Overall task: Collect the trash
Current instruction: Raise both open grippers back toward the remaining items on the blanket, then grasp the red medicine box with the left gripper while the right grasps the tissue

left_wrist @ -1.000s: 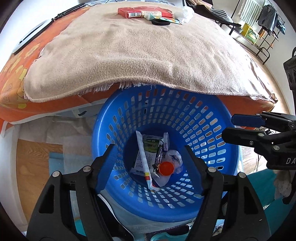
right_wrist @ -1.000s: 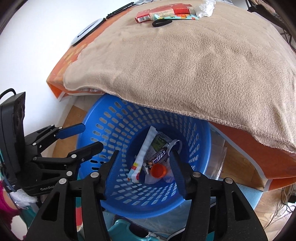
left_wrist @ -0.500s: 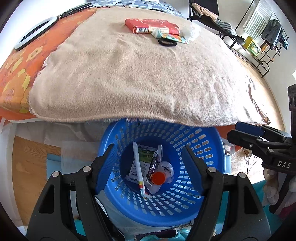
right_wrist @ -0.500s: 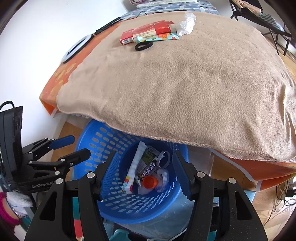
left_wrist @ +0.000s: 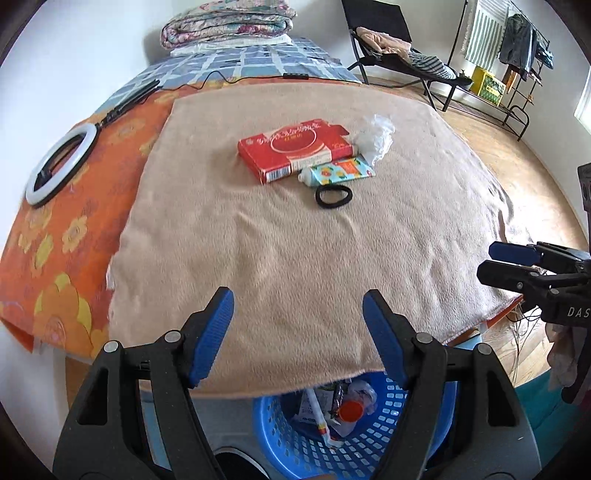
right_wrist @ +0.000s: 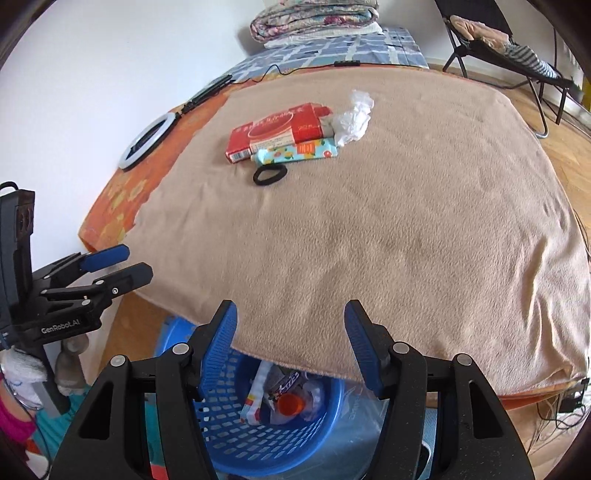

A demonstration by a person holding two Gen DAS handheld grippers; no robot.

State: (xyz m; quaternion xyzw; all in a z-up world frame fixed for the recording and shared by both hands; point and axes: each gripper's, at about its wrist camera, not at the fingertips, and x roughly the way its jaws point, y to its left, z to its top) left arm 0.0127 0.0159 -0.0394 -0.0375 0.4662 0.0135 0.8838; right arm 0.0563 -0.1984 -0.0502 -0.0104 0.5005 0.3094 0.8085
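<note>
A red box (left_wrist: pixel 291 147) (right_wrist: pixel 277 131), a floral tube (left_wrist: pixel 338 172) (right_wrist: pixel 295 153), a crumpled clear wrapper (left_wrist: pixel 375 138) (right_wrist: pixel 351 120) and a black hair tie (left_wrist: pixel 333 195) (right_wrist: pixel 269 174) lie together on the tan blanket (left_wrist: pixel 295 258) (right_wrist: pixel 369 229). A blue basket (left_wrist: pixel 369 439) (right_wrist: pixel 258 435) under the bed's near edge holds wrappers and an orange cap (left_wrist: pixel 350 409). My left gripper (left_wrist: pixel 297 306) and right gripper (right_wrist: pixel 290 319) are both open and empty, above the blanket's near edge. Each also shows in the other's view, the right gripper (left_wrist: pixel 509 264) and the left gripper (right_wrist: pixel 118 264).
A ring light (left_wrist: pixel 59 164) (right_wrist: pixel 147 142) lies on the orange sheet (left_wrist: pixel 55 240) at the left. Folded quilts (left_wrist: pixel 225 22) sit at the bed's far end. A black chair (left_wrist: pixel 395 55) and a clothes rack (left_wrist: pixel 509 51) stand on the wooden floor to the right.
Both grippers have risen and tilted up from over the basket. The views now look across the bed top at the trash; the basket has dropped to the bottom edge.
</note>
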